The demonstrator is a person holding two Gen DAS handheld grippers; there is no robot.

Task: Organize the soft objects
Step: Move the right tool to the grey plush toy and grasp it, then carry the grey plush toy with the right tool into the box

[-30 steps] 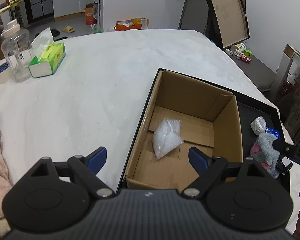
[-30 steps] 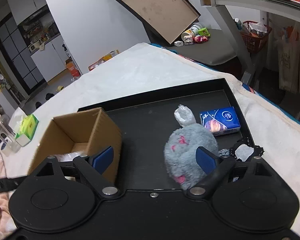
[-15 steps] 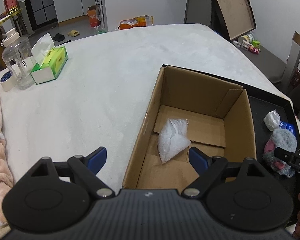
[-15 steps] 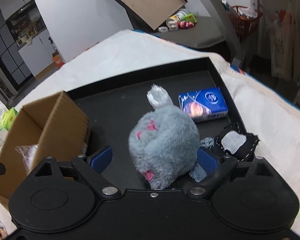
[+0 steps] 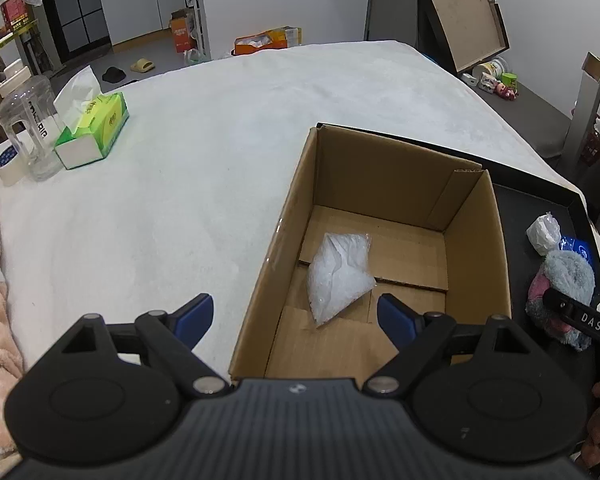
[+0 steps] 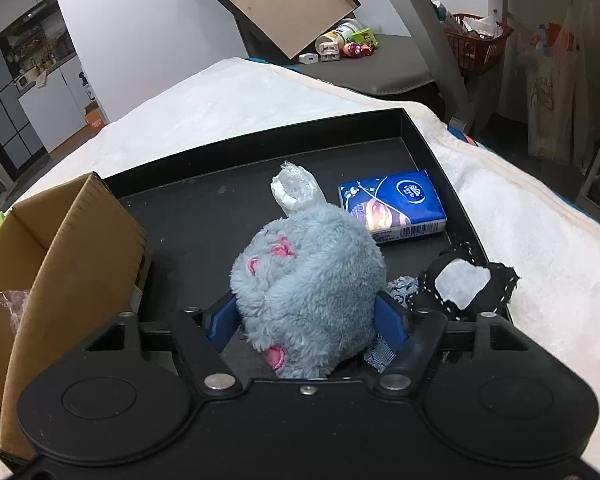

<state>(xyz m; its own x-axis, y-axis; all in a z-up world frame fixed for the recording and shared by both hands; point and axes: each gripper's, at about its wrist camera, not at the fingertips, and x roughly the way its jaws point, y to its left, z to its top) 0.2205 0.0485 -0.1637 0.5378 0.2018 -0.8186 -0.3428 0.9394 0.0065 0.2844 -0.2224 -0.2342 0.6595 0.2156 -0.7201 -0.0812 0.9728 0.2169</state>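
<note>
Grey plush toy (image 6: 308, 280) sits between the right gripper (image 6: 306, 322) jaws, which are closing on it. Next: lift into cardboard box (image 5: 384, 184). Left gripper (image 5: 292, 314) jaws released.

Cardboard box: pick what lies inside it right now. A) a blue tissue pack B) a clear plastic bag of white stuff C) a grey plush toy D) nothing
B: the clear plastic bag lies on the floor of the cardboard box; the grey plush toy and blue tissue pack sit outside on the black tray.

Grey plush toy (image 6: 312, 276), pink patches
</note>
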